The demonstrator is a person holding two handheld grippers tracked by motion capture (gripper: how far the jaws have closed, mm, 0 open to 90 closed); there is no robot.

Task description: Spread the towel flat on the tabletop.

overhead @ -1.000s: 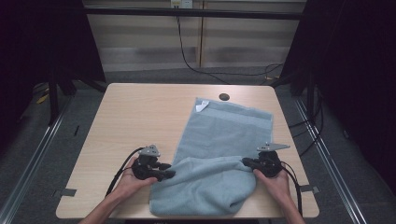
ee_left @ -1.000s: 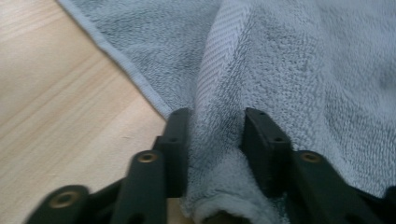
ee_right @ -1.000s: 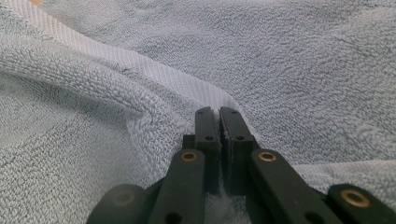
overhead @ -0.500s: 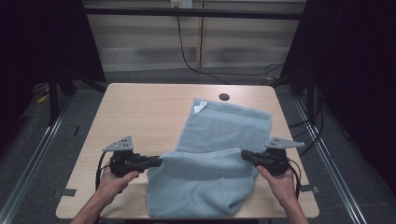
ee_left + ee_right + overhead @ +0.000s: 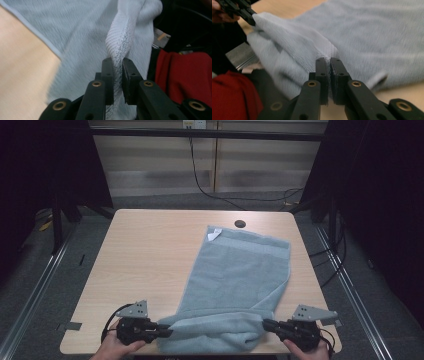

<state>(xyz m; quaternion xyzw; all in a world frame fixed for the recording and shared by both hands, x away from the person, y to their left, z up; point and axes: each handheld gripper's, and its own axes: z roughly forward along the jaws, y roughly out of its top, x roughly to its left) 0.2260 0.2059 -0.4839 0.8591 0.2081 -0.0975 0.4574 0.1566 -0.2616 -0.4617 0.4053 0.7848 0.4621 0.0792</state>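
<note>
A light grey-blue towel (image 5: 239,275) lies lengthwise on the wooden table (image 5: 145,255), its near end lifted and stretched at the front edge. My left gripper (image 5: 166,332) is shut on the towel's near left corner. A thick fold of towel (image 5: 119,47) runs up between its jaws in the left gripper view. At the front right, my right gripper (image 5: 266,324) is shut on the other near corner, where the cloth (image 5: 312,47) bunches at its jaw tips. The left gripper (image 5: 249,18) shows far off in the right gripper view, pinching the cloth.
A small dark round hole (image 5: 240,224) sits near the table's far edge, just beyond the towel's white label (image 5: 214,234). The table's left half is bare wood. Red fabric (image 5: 185,75) lies below the front edge. Cables (image 5: 200,180) run along the floor behind.
Both grippers have drawn back toward the table's front edge, apart from each other, pulling the towel's near end with them. The fold between them is now stretched taut and lower.
</note>
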